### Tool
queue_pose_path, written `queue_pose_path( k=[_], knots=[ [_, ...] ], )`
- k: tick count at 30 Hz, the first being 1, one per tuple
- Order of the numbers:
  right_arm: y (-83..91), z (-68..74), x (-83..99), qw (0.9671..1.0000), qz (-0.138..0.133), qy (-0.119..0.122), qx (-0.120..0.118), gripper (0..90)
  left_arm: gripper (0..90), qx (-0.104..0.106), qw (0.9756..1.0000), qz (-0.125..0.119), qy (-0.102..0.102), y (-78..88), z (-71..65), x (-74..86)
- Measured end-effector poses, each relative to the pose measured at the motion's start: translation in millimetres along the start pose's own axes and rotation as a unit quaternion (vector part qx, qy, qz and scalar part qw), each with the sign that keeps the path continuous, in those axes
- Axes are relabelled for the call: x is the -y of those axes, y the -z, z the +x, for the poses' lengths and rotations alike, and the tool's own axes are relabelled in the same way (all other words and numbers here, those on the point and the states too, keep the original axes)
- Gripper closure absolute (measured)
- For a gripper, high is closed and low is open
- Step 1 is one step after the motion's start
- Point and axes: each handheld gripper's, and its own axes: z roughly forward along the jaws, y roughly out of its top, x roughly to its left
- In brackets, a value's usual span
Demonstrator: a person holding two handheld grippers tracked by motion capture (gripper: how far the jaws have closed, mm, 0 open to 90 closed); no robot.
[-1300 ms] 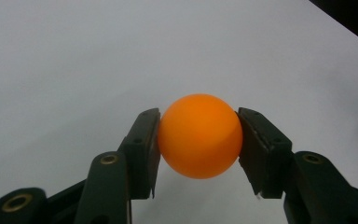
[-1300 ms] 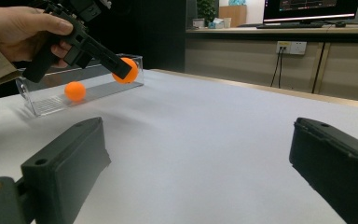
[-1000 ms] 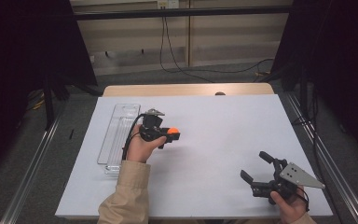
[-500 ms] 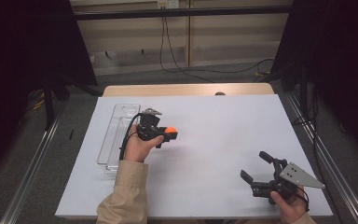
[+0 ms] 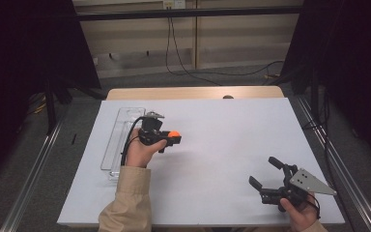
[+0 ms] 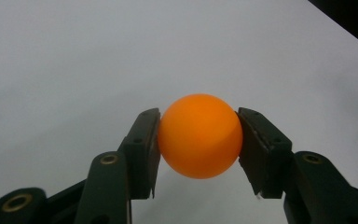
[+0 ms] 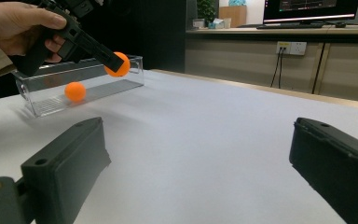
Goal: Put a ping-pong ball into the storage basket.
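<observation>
The left gripper [image 5: 166,138] has its jaws clamped on an orange ball [image 6: 200,136], held above the counter [image 5: 232,140] left of centre, just beside the clear tray [image 5: 121,126] holding another ball [image 7: 75,91]. Probably next: carry it over the tray and release. The right gripper [image 5: 266,177], jaws apart, waits at lower right. Compared to earlier, almost nothing has changed.

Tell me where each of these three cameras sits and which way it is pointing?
High view: above the person's side, looking forward and down on the white table; both hands and sleeves show, left tool, right tool.
Left gripper view: rides the left tool, looking along its jaws, shut on an orange ball.
Right gripper view: rides the right tool, jaws open, facing the clear tray with a second ball.
Shared: the held ball shows in all three.
</observation>
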Motion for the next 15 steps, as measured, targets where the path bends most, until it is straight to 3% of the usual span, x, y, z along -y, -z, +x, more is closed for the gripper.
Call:
queue_pose_path(
  k=[15],
  knots=[
    [-0.2, 0.0, 0.1, 1.0000, 0.000, 0.000, 0.000, 3.0, 50.9, -0.009, 0.9999, -0.007, 0.011, 9.5, 6.8, 1.4]
  ],
)
